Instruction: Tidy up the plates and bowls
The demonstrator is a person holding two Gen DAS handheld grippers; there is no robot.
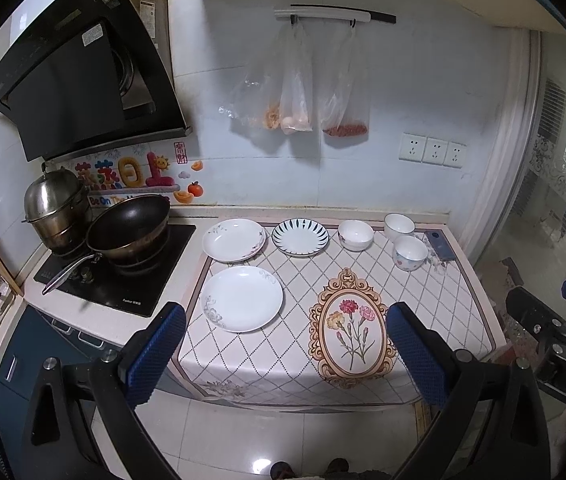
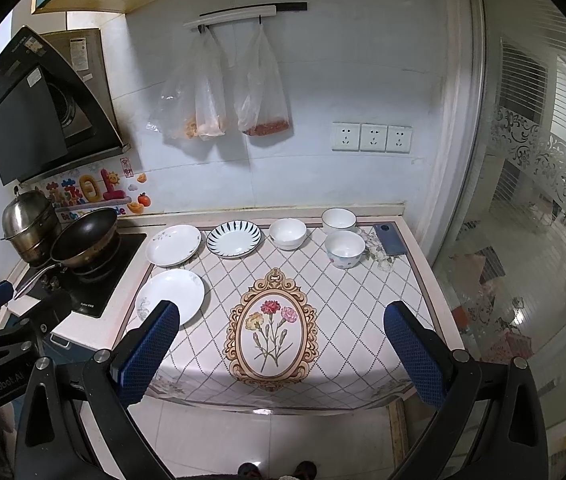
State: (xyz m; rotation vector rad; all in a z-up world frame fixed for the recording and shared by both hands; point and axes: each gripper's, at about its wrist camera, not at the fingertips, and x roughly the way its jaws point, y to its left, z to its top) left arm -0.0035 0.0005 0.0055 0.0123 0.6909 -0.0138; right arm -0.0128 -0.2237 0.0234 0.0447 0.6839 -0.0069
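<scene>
On the tablecloth-covered counter lie three plates: a white plate at the near left, a floral white plate behind it, and a blue-striped plate. Three white bowls stand at the back right: one, one, one with a floral pattern. The same plates and bowls show in the right wrist view. My left gripper and right gripper are open and empty, held before the counter's front edge.
A stove with a black wok and steel steamer pot stands left. A phone lies at the back right corner. Plastic bags hang on the wall. A glass door is at the right.
</scene>
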